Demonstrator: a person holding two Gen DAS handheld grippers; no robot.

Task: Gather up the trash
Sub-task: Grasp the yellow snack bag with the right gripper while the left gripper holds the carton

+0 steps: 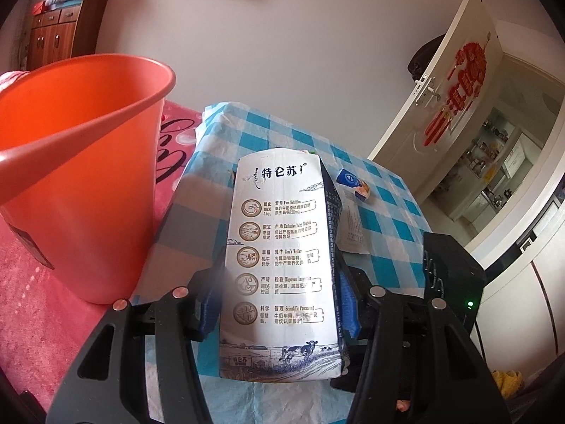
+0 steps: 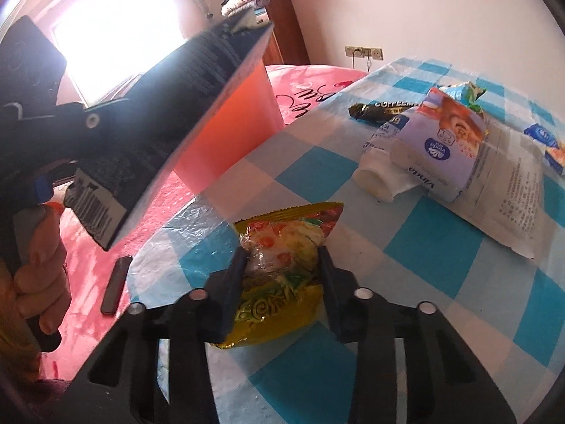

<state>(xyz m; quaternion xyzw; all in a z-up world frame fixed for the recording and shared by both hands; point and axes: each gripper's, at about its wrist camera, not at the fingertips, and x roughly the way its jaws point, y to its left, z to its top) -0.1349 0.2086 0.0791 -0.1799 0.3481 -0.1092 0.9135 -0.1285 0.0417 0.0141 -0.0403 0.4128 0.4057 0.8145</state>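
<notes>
I'm working over a table under a blue-and-white checked cloth [image 2: 434, 247], set against a bed with a pink cover [image 1: 42, 293] in a white-walled room. My left gripper [image 1: 279, 304] is clamped on a tall white milk carton [image 1: 282, 265], its blue pads pressing both sides, the carton standing up between the jaws. Just to its left an orange bucket [image 1: 81, 176] stands on the pink cover; I can see only the upper inside wall, so I cannot tell what it holds. My right gripper [image 2: 282, 282] pinches a yellow noodle packet [image 2: 286, 247] lying on the cloth near the table edge, with both fingers against its crumpled sides. Farther out on the cloth lie a tissue pack [image 2: 445, 148], a white wrapper [image 2: 508, 190], a dark coffee sachet [image 2: 381, 111] and a small blue wrapper [image 2: 547, 145].
</notes>
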